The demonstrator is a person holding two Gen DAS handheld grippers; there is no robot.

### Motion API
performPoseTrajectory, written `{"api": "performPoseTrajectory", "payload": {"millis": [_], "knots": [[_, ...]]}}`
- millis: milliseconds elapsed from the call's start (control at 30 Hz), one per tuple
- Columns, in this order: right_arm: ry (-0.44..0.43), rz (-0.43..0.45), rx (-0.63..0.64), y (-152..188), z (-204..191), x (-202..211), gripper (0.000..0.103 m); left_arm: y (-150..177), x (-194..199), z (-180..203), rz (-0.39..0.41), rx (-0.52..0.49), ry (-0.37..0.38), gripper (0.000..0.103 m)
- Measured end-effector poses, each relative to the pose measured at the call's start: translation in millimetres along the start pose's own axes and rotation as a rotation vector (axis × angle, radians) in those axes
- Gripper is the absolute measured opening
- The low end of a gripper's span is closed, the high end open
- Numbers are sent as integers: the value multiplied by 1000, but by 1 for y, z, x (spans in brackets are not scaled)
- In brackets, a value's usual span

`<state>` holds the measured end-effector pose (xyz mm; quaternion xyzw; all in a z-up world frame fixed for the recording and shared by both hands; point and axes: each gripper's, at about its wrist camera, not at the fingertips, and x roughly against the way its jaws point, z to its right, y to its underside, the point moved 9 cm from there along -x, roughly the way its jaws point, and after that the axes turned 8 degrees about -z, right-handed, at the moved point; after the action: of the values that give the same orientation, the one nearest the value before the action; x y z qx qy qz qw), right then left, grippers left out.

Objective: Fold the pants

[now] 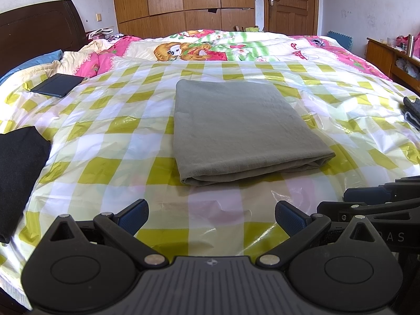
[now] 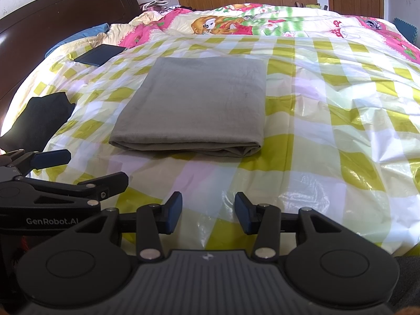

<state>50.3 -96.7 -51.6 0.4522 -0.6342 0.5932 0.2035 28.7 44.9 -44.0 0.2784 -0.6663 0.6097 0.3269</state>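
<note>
Both tools hang low over the near edge of the bed, side by side and clear of any cloth: the left tool (image 1: 210,216) has its blue pads spread wide with only the checked plastic sheet (image 1: 110,131) showing between them, and the right tool (image 2: 208,211) stands partly spread, also pinching nothing. Just beyond them, in the middle of the sheet, lie the grey pants (image 1: 236,128), already folded into a neat, flat rectangle with the thick folded edge turned toward the tools and the layers stacked evenly. To my eye the folding looks done, or all but done; no leg or waistband hangs loose, and what might be left is at most one more fold to make the bundle smaller, or a smoothing of the top. A black garment (image 1: 18,178) sits off at the left edge of the bed, well apart from the pants, and a dark flat case (image 1: 57,85) lies farther back near the headboard (image 1: 39,34). Neither tool touches the pants.
</note>
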Motion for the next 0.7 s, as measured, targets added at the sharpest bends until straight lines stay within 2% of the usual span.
{"api": "performPoseTrajectory", "payload": {"millis": [700], "knots": [[2,-1,1,0,0,0,46,0,3,2,5,1,13,103]]}}
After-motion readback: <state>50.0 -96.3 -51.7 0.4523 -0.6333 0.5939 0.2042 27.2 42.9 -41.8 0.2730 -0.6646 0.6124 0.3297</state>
